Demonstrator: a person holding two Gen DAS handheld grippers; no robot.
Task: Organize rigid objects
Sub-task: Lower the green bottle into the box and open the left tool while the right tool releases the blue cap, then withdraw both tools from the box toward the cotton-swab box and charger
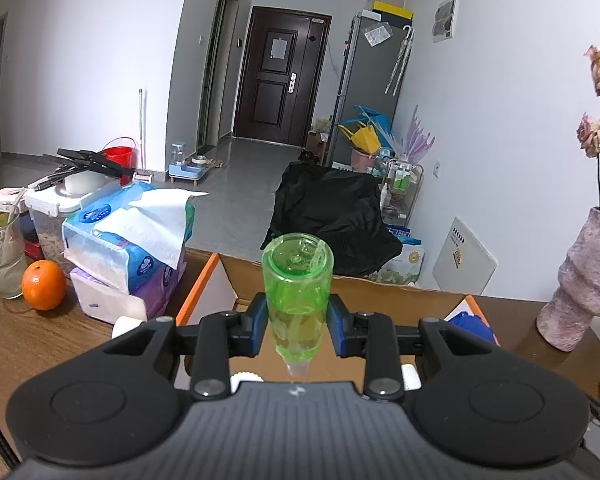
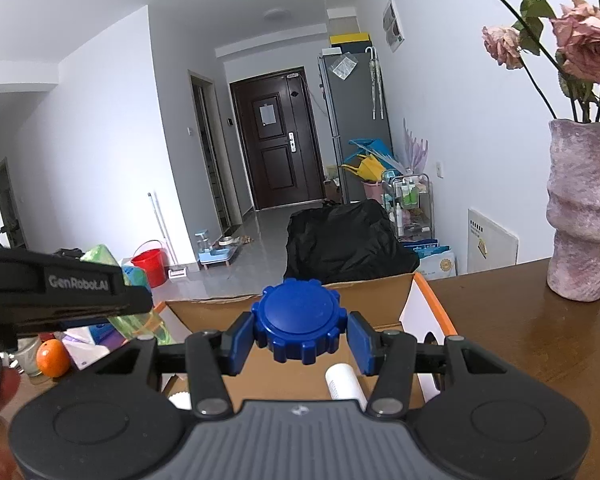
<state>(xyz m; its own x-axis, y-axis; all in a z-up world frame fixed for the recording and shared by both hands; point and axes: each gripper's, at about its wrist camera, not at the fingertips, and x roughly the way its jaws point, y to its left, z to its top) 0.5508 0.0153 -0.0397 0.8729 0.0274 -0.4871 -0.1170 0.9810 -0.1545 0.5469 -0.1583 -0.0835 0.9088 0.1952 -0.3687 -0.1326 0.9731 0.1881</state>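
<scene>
The left gripper is clamping a green bottle by its midsection, blue pads pressed against both sides, the bottle's flat base pointing away from the camera and its white nozzle end toward the gripper body. It is hanging above the open cardboard box, near the box's far wall. The right gripper is closing its pads on a blue ridged cap; what the cap belongs to is hidden beneath it. That one is also hovering over the cardboard box, where a white cylindrical container is lying on the floor of the box.

Both grippers are working over the same box, and in the right wrist view the left gripper's body is crossing close at the left, so a collision looks possible if both descend together. The green bottle is smooth and partly filled with liquid; it could slide or rotate between the pads. Dropped from here, either item could strike the white container, or tip against the box wall.
</scene>
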